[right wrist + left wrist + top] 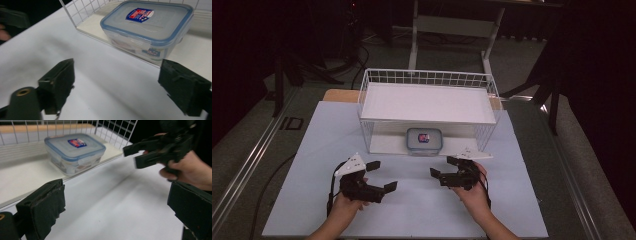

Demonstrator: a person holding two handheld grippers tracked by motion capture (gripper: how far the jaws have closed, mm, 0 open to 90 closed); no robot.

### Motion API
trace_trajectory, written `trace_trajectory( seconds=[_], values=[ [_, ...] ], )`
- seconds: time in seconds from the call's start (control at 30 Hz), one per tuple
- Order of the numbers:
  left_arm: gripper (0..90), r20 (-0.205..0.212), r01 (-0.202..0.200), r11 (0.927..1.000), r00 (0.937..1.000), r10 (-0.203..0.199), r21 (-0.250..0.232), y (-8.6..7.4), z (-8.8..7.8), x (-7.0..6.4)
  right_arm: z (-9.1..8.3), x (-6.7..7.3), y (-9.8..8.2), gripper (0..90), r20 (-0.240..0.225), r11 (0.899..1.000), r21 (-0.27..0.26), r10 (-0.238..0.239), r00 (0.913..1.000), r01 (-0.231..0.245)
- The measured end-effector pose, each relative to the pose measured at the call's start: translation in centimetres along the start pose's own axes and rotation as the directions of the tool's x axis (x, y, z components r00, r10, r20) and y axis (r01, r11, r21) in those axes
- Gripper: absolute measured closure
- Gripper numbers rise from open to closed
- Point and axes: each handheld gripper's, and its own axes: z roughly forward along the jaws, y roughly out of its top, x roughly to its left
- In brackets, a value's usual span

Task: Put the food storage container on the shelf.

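A clear plastic food box with a blue-rimmed lid and a red and blue label sits on the low shelf of a white wire rack. My left gripper is open on the table in front of the rack, left of the box. My right gripper is open too, just in front of the box and to its right. Nothing lies between the jaws of the left gripper; the box is beyond them at upper left. Past the empty right gripper, the box is close ahead.
The rack has a white upper shelf above the box. A white sheet covers the table, with grey floor around it. A desk frame stands behind. The right gripper and its hand are off to one side.
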Motion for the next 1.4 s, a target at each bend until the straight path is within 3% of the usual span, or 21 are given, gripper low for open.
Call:
trace_trajectory(
  seconds=[0.1, 0.13, 0.23, 0.27, 0.37, 0.43, 0.6, 1.07, 1.4],
  values=[
    [2.3, 0.003, 0.005, 1.0, 1.0, -0.005, -0.005, -1.0, -0.7, -0.5, 0.6, 0.3, -0.1, 15.3, -0.002, 1.0, 0.01, -0.019, 0.9998, 0.019],
    [2.4, 0.007, 0.007, 1.0, 1.0, -0.007, -0.001, -1.3, -0.8, -0.6, 0.8, 0.4, 0.0, 19.7, -0.002, 1.0, 0.018, -0.012, 0.9999, 0.012],
    [2.3, -0.011, -0.011, 0.9999, 0.9999, 0.012, 0.007, -2.0, -0.8, -0.6, 1.2, 0.7, 0.2, 50.0, 0.058, 0.999, 0.021, -0.046, 0.9973, 0.045],
    [2.4, -0.011, -0.016, 0.9999, 0.9998, 0.016, 0.002, -2.1, -0.9, -0.6, 1.4, 0.6, 0.3, 64.1, 0.053, 0.999, 0.02, -0.046, 0.9975, 0.045],
    [2.4, -0.024, -0.038, 0.9992, 0.999, 0.038, -0.009, -2.4, -0.8, -0.5, 2.4, 0.5, 0.6, 88.4, 0.051, 0.997, 0.054, -0.049, 0.9975, 0.046],
    [2.4, -0.026, -0.041, 0.999, 0.9989, 0.04, -0.016, -2.5, -0.7, -0.5, 3.2, 0.2, 0.7, 90.0, 0.053, 0.997, 0.075, -0.021, 0.9984, 0.017],
    [2.4, -0.034, -0.076, 0.9971, 0.9966, 0.075, -0.005, -2.6, -0.5, -0.7, 4.9, 0.2, 0.8, 90.0, 0.082, 0.995, 0.091, -0.036, 0.996, 0.029],
    [2.4, -0.028, -0.062, 0.998, 0.9977, 0.062, -0.015, -2.7, -0.6, -0.5, 8.2, -0.2, 2.1, 89.9, 0.125, 0.994, 0.097, -0.058, 0.9905, 0.046],
    [2.4, -0.036, -0.048, 0.9985, 0.9982, 0.047, -0.026, -2.7, -0.8, -0.2, 9.8, -1.1, 3.1, 89.9, 0.163, 0.996, 0.082, -0.037, 0.9859, 0.024]
  ],
)
